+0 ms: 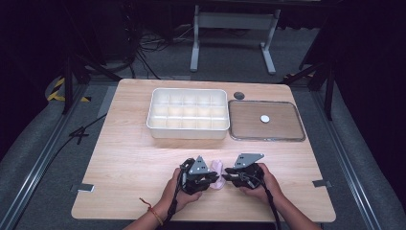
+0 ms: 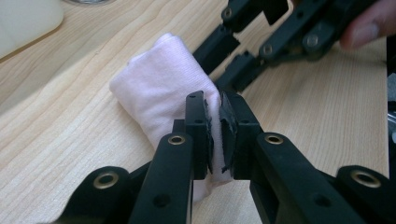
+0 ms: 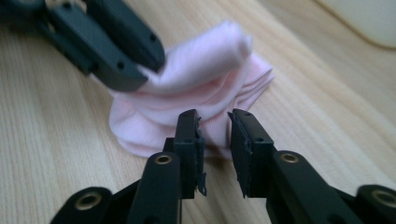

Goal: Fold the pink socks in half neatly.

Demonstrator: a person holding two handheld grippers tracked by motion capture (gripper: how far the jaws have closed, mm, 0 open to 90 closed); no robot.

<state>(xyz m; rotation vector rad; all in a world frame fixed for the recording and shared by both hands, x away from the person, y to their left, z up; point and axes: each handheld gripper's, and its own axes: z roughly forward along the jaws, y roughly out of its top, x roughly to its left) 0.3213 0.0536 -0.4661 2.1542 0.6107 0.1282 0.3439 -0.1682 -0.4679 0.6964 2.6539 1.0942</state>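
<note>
A: What is seen between the two tools?

B: A small pink cloth (image 1: 218, 173), folded or rolled up, is seen on the wooden table (image 1: 129, 163). It lies right between the left gripper (image 1: 207, 178) and the right gripper (image 1: 229, 175), at the near edge of the table.

A: How is the left gripper set?

B: In the left gripper view, the cloth (image 2: 163, 88) is pinched at its near end by the left gripper (image 2: 214, 135). The jaws are almost closed, with a thin fold of cloth squeezed between the fingers (image 2: 198, 135).

A: Which way is the cloth pointed?

B: Its long side is stretched away from those fingers, up and to the left in that view. The far end is rounded like a roll. The rest is laid flat on the wood.

A: And the right gripper?

B: In the right gripper view, a narrow gap is kept between the jaws of the right gripper (image 3: 214, 149). The cloth (image 3: 205, 88) is seen just past the fingertips (image 3: 189, 140) and in the gap. Whether it is touched by them cannot be told. The other gripper's jaws are seen at the cloth's upper left.

A: What else is on the table?

B: A white box with many small spaces (image 1: 187, 113) is set well beyond the fingers. Beside it, a flat tray (image 1: 266, 120) is placed, with a small white round thing (image 1: 265, 118) on it.
</note>
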